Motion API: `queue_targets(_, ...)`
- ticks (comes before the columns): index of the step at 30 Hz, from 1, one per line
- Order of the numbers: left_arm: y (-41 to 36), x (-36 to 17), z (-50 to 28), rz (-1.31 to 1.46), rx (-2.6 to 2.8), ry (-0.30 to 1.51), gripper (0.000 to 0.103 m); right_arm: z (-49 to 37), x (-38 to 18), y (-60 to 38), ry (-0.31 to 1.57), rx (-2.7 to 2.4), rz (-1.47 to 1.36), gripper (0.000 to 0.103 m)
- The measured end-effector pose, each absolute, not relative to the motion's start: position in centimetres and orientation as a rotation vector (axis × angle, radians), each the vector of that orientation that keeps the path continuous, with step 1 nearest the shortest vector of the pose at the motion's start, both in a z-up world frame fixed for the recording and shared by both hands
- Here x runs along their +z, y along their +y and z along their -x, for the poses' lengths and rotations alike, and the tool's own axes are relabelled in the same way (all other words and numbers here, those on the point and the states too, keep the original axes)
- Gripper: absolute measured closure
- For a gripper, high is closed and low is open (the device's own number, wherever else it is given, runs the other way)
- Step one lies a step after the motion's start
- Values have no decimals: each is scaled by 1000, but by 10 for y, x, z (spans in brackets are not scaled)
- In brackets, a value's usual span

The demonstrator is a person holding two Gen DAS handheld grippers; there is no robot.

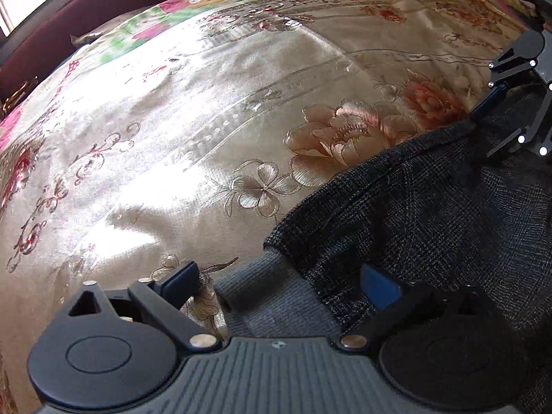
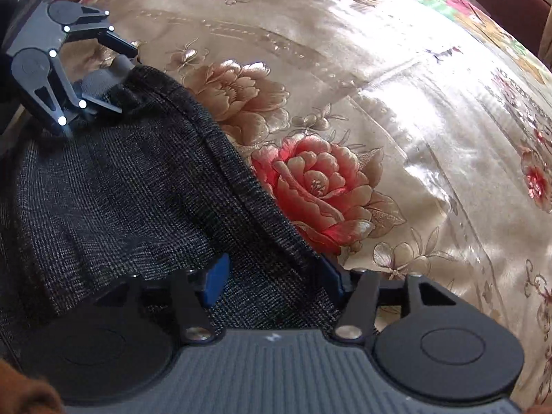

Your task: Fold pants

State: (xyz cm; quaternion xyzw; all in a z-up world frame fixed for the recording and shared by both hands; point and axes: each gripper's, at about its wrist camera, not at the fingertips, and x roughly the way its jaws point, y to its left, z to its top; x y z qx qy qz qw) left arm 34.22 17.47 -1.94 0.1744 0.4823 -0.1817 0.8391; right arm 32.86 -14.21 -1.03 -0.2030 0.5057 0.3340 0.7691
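Note:
Dark grey checked pants [image 1: 414,214] lie on a shiny floral bedspread [image 1: 172,138], with a lighter grey inner waistband [image 1: 276,296] showing. My left gripper [image 1: 283,286] is open, its jaws wide apart either side of the pants' corner. My right gripper [image 2: 276,276] is open around the pants' edge [image 2: 138,189], fabric lying between its blue pads. In the left wrist view the right gripper [image 1: 490,120] sits at the far right on the pants' hem. In the right wrist view the left gripper [image 2: 103,72] sits top left at the other corner.
The bedspread [image 2: 379,103] with embroidered roses [image 2: 317,186] stretches ahead of both grippers. A dark red headboard or frame [image 1: 69,17] runs along the far side.

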Motion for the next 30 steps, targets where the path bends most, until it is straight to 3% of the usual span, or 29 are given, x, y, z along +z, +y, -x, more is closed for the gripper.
queue_targets(4,170,-16,-336,-409,-397,1001,0,-323,-6,-143,1094,726,491,48)
queue_targets(9,159,-10,-327,-460,-406,974,11,-333,-6,-132,1111,674,496,58)
queue_targets(12,159,-3,-326,-484,-380,968,29,-334,2,-127,1101,659,525,73)
queue_targets(14,159,-2,-323,-515,-384,958,35,-332,5,-124,1084,688,567,69)
queue_targets(16,157,-3,-320,-530,-388,949,37,-332,1,-122,1104,722,600,46)
queue_targets(18,157,-1,-318,-532,-395,940,38,-336,-1,-121,1085,711,620,38)
queue_targets(21,162,-2,-318,-522,-416,938,38,-350,-6,-118,1107,734,596,37)
queue_targets(23,162,-6,-325,-497,-410,956,34,-348,-11,-112,1109,721,581,42)
queue_targets(25,161,-11,-331,-500,-399,952,22,-342,-11,-110,1110,725,547,68)
queue_targets(26,160,-12,-334,-504,-383,955,12,-339,-11,-110,1111,712,541,73)
queue_targets(27,160,-14,-338,-505,-357,965,8,-336,-10,-109,1116,695,542,83)
queue_targets(28,160,-14,-341,-494,-346,984,8,-335,-9,-109,1129,675,535,96)
queue_targets(30,158,-9,-339,-468,-368,1005,29,-334,-3,-110,1132,646,512,97)
